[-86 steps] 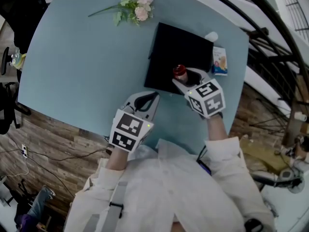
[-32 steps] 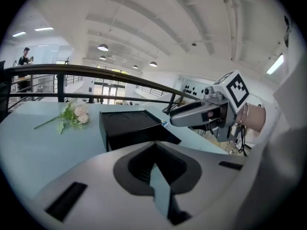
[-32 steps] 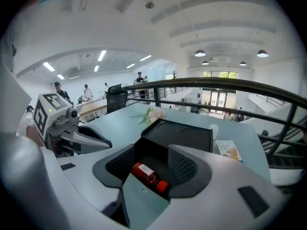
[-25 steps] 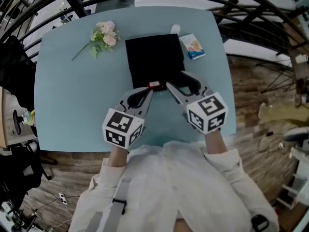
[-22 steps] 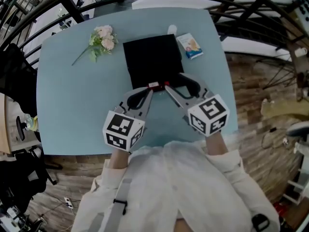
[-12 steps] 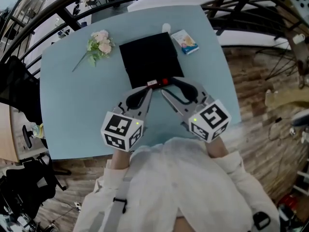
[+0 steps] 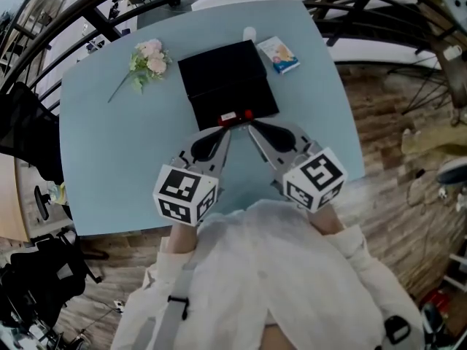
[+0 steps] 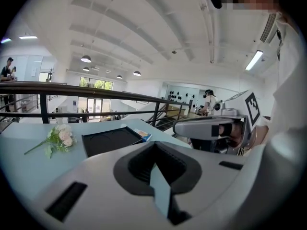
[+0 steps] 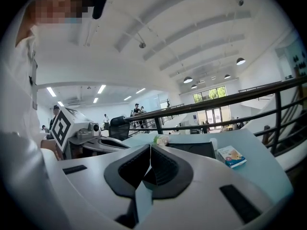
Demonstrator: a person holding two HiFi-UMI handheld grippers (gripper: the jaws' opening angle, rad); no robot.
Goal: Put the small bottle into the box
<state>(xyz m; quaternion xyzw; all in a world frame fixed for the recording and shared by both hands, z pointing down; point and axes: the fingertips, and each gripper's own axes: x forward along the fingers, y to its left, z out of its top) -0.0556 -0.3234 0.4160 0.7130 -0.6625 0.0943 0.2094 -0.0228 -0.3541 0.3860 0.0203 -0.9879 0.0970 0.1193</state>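
Small bottle [image 7: 236, 116] lies at the box's [image 7: 219, 79] 6 o'clock edge, apparently inside. Right gripper [image 7: 252, 127]: jaws just closed, nothing between. Left gripper [image 7: 227, 132]: pressed together, empty. Both sit just beyond the box's 6 o'clock edge, presumably because placement looks done.

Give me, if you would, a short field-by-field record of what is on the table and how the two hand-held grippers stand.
table: light blue
box: black, shallow, open-topped
small bottle: red-capped, lying at the box's near edge, seemingly inside
flowers: left of the box, apart from it
packet: right of the box, apart from it
left hand-held gripper: shut, empty
right hand-held gripper: jaws have just closed, nothing between them
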